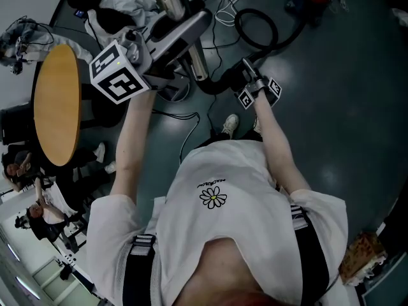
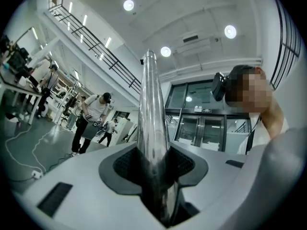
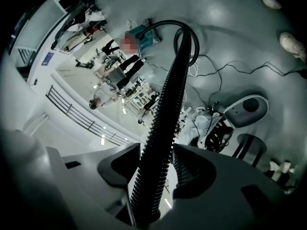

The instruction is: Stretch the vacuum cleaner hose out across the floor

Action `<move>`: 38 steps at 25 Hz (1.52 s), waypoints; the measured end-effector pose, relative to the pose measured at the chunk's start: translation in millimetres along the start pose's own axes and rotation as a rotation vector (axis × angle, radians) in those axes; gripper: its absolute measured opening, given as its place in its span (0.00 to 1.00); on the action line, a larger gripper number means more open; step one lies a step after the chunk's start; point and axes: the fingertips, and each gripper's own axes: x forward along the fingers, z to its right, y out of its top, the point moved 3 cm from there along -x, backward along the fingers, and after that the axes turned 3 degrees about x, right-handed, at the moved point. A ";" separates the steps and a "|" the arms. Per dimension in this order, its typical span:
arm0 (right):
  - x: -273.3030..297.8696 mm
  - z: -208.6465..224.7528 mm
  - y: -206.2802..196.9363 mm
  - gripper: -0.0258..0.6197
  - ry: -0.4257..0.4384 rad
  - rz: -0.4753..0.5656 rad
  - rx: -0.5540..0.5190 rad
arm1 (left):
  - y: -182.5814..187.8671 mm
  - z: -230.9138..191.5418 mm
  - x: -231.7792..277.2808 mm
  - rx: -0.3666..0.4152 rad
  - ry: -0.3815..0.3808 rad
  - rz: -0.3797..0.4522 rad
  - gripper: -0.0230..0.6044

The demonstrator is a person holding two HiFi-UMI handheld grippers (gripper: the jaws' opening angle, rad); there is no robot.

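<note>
- Out in front, left gripper point(image 2: 153, 171) clamps the metal tube point(image 2: 152, 114), steadying the stiff end.
- Right gripper point(image 3: 158, 171) pinches the hose point(image 3: 168, 109), likely to pull its loop point(image 1: 255, 27) straight.

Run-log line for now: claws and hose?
left claw: shut on metal wand | right claw: shut on black hose | hose: looped, not yet stretched

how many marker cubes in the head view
2. The nearer cube sits on the left gripper, upper left of the head view; the farther cube sits on the right gripper, near the middle. None appears hidden.
</note>
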 end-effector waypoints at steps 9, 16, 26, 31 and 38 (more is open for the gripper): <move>-74.7 -3.0 52.6 0.36 -0.230 0.291 -0.251 | -72.6 -54.7 -13.0 0.498 0.460 -0.699 0.41; -109.7 -49.4 66.8 0.33 0.089 0.295 -0.297 | -81.4 -67.7 -21.1 0.570 0.439 -0.727 0.44; -99.3 -89.0 34.5 0.33 0.146 -0.084 -0.625 | -17.0 -38.4 -25.9 0.246 0.390 -0.257 0.36; -62.1 -86.9 9.9 0.33 0.240 -0.130 -0.511 | 29.4 9.6 1.2 0.213 0.314 -0.094 0.27; -1.5 -79.6 -30.7 0.46 0.349 -0.132 -0.326 | 32.9 23.2 10.8 0.272 0.267 -0.125 0.27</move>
